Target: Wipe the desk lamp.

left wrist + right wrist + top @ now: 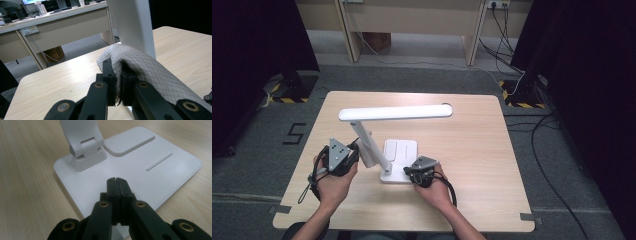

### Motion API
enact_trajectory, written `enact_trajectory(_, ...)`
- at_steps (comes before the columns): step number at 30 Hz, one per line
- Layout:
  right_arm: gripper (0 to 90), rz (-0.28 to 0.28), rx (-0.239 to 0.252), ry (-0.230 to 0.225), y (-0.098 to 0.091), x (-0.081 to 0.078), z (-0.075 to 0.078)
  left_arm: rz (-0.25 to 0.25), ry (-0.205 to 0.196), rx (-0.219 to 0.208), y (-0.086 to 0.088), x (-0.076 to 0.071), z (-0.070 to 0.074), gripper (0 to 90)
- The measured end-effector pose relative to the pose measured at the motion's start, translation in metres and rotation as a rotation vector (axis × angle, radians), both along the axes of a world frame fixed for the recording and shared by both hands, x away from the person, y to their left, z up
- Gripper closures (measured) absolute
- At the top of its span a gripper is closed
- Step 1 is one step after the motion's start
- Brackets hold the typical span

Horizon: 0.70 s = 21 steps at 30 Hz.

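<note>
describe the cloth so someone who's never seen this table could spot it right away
Start at the wooden table and find the white desk lamp standing near its front edge. Go to the lamp's slanted arm; the cloth is pressed against it, pinched in the left tongs. It is the one soft thing there: pale grey with a quilted diamond weave, beside smooth hard white plastic.

Lamp (387,135) stands mid-bench (472,150); its base (404,150) lies right of its stem. Cloth (150,75) against stem, left. Left tool (343,159) at cloth; right tool (422,172) on base's near edge.
</note>
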State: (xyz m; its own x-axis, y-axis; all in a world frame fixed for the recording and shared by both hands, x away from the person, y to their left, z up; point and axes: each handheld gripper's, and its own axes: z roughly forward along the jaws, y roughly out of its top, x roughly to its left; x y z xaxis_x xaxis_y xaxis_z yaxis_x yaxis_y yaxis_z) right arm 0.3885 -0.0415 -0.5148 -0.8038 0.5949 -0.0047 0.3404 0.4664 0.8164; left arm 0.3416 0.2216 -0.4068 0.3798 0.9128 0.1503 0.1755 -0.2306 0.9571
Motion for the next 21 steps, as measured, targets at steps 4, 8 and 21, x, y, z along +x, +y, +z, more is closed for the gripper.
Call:
enact_trajectory(4,90.0,-0.002,-0.001,-0.005,0.000,0.000,0.000,0.000,0.004,-0.002,-0.001,0.001,-0.002,84.7)
enact_trajectory(8,90.0,0.000,0.000,0.000,0.000,0.000,0.000,-0.002,0.011,0.002,-0.001,0.002,-0.006,84.7)
enact_trajectory(21,90.0,0.000,-0.001,-0.001,0.000,0.000,0.000,-0.002,0.029,0.010,-0.004,0.003,-0.014,84.7)
